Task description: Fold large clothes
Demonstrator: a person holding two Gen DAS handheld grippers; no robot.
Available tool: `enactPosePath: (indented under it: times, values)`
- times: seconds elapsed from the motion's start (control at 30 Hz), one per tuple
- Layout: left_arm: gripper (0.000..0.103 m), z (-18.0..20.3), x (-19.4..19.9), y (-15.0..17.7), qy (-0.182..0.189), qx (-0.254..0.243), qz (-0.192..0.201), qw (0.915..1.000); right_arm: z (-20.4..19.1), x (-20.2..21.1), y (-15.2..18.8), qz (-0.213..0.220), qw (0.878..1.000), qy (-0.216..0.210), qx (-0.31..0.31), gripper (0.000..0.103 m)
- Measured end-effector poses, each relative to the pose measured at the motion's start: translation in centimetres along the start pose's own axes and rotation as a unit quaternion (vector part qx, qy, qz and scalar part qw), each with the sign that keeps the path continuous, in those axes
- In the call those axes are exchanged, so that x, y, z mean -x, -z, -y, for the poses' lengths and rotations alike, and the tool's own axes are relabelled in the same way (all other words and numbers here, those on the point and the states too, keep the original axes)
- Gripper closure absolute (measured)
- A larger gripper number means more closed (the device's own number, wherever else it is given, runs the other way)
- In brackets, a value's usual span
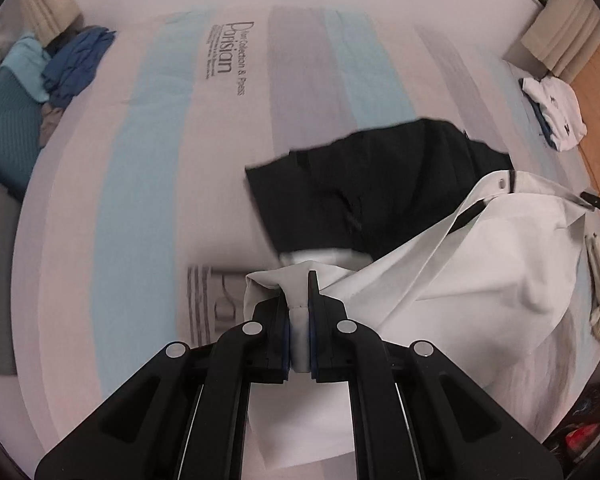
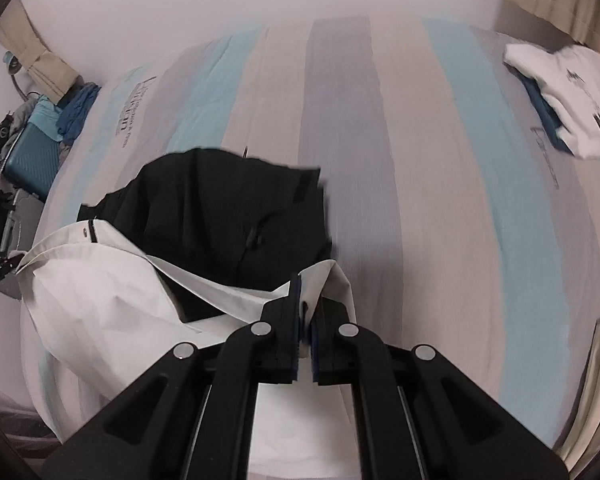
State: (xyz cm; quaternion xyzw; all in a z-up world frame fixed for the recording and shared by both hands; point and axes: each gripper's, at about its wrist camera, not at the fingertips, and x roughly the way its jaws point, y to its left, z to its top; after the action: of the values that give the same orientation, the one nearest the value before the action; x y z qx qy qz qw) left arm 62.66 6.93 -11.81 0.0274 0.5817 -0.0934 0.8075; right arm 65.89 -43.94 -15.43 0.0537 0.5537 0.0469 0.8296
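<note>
Both tools are biting cloth. The left gripper (image 1: 299, 312) is clamped on a bunched white edge of the black-and-white jacket (image 1: 460, 280), and the right gripper (image 2: 308, 312) is pinching another white edge of the same garment, with only a thin fold between its pads. Holding two edges at once looks like the way to keep the panel stretched between them, so it can be carried over as one sheet rather than dragged in a heap.

The jacket is lying on the striped bedspread (image 1: 160, 160), toward the near side of the bed. Its black part (image 2: 220, 208) is spreading away toward the far side, while the white part is lifting and billowing near the grippers.

I judge a fold is underway, the white panel about to be laid over the black one.

Beyond the black part, the bedspread is lying bare all the way to the far edge, giving plenty of room. A folded white shirt (image 2: 568, 96) is sitting well apart at the far right corner. A heap of blue clothes (image 1: 76, 64) is lying off the far left edge, beside a teal suitcase (image 2: 32, 156). The bed's near edge is close below the grippers, so cloth could slip off there.
</note>
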Motion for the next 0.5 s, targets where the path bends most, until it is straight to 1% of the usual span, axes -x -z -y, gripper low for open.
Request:
enactPosePath:
  times: [0.07,0.1,0.2,0.33,0.5]
  values:
    - [0.098,-0.2,-1.5,-2.6,0.000,-0.008,-0.005,1.0000,0.0,-1.2,-2.1,-0.006,1.000,0.007,0.006,0.100]
    - [0.098,-0.4,-2.1,-3.4,-0.001,-0.010,-0.007,0.9999,0.2,-2.1,-3.4,-0.009,1.000,0.010,0.003,0.100]
    - [0.098,-1.1,-4.5,-6.8,-0.006,-0.005,-0.008,0.9999,0.5,-4.4,-6.1,-0.011,1.000,0.024,0.005,0.100]
    - [0.098,-1.9,-6.9,-9.6,-0.020,-0.006,-0.002,0.9998,1.1,-7.1,-8.6,-0.006,0.999,0.034,-0.003,0.100]
    - [0.098,-2.9,-10.1,-12.1,-0.027,0.001,-0.003,0.9996,1.9,-10.5,-10.6,-0.012,0.999,0.049,-0.009,0.100]
